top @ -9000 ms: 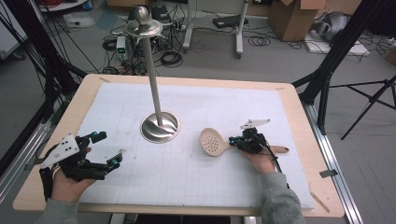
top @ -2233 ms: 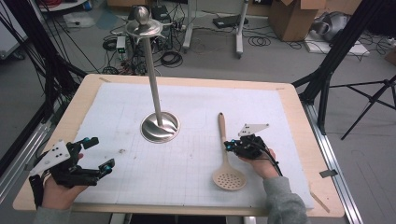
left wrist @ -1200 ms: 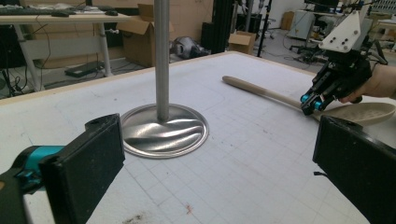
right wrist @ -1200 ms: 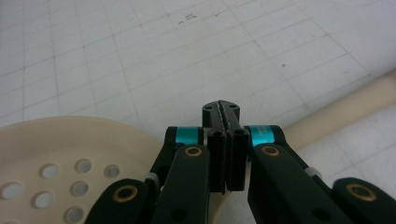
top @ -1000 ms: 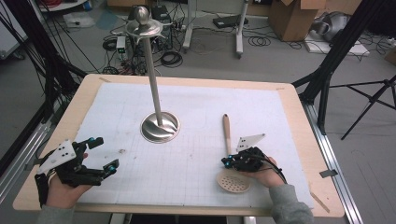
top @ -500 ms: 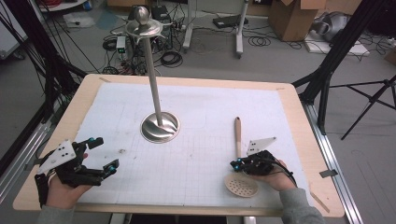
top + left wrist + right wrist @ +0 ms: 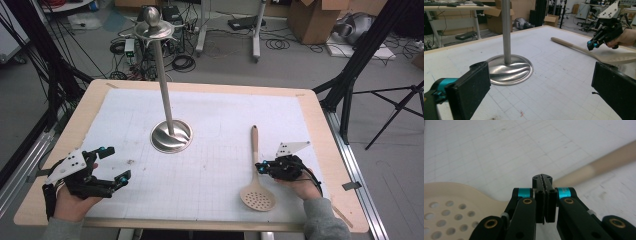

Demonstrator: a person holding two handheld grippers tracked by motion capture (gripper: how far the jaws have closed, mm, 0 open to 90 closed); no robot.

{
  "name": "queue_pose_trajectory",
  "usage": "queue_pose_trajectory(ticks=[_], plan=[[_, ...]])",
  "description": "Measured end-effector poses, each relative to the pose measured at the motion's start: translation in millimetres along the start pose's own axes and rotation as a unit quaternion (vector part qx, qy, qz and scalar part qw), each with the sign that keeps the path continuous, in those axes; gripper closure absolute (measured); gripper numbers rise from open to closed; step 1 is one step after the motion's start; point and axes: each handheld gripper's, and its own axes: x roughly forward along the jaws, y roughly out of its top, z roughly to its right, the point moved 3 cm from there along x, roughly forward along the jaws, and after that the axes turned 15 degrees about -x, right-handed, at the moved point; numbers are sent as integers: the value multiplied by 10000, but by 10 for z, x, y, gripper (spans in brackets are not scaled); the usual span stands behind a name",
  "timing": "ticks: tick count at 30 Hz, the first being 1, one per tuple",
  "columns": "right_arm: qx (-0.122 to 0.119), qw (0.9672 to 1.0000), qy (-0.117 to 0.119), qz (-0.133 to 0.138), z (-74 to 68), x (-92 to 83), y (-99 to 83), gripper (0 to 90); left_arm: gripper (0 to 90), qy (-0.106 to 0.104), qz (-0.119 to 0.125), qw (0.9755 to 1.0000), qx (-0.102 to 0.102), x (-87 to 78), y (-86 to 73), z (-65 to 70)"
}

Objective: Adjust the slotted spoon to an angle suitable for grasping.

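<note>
From above we see the beige perforated skimmer spoon [image 7: 255, 172] near the table's right edge, handle pointing toward the far edge, our right gripper [image 7: 261, 167] pressed shut against its neck, while in the left gripper view our left gripper [image 7: 541, 87] gapes wide, well apart, and in the right gripper view the closed jaws sit above the neck.

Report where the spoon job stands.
Done: slotted spoon lies flat on the mat, right of the stand, handle pointing away. In hand: right gripper, jaws shut with nothing between them, tip at the spoon's neck, seemingly nudging it. Left gripper rests open. Left: the spoon is not yet gripped or lifted.
</note>
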Motion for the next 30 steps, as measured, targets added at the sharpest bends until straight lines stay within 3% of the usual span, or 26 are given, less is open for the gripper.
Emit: queue_pose_trajectory(ticks=[11,18,30], plan=[[226,9989,-372,-190,172,55,-107,899,25,59,53,10000,-7,-67,2,-10],[280,9985,-436,-172,241,124,-103,899,25,115,8,9999,-12,-77,-19,-28],[130,9991,-377,-154,304,199,-56,900,25,108,-53,9999,77,-45,-44,25]])
